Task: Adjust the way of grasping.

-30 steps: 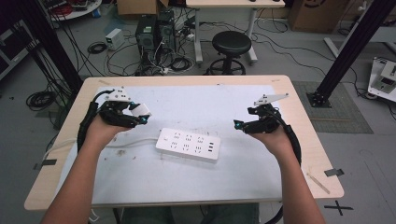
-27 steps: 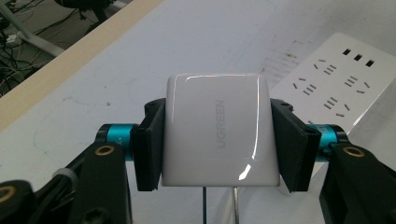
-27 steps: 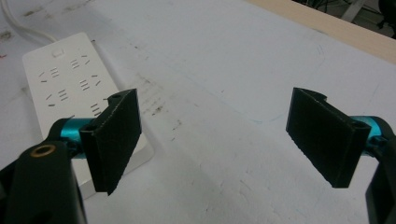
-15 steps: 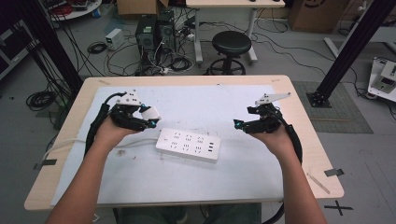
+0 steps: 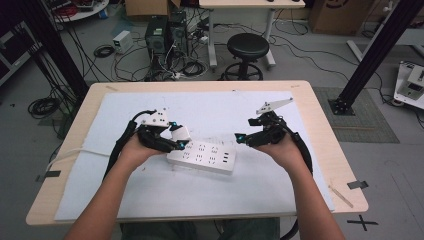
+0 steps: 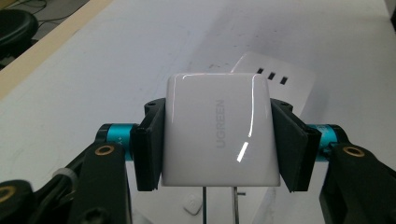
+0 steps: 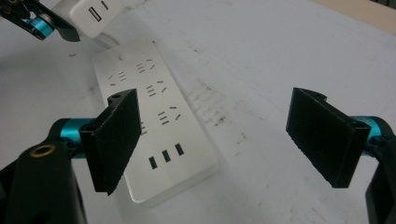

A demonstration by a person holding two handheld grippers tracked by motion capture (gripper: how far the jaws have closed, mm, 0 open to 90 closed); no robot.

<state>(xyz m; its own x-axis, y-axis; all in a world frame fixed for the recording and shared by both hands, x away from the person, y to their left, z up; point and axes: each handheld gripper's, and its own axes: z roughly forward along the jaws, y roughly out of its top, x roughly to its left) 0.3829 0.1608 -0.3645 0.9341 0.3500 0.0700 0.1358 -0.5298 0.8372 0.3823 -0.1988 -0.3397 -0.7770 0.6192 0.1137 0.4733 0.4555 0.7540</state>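
Now the left gripper pinches a white charger between its fingers, just above the power strip on the surface. Further right, the right gripper has its fingers spread, holding nothing. Probably the prongs miss the slots if the charger tilts.

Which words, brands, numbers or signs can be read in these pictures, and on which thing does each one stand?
"UGREEN": grey letters running sideways on the white charger, which the left gripper clamps between its jaws.
Power strip: only socket slots, no readable text.
Cardboard boxes on the floor in the high view: any print is too small to read.
Right gripper: open, no lettering seen.
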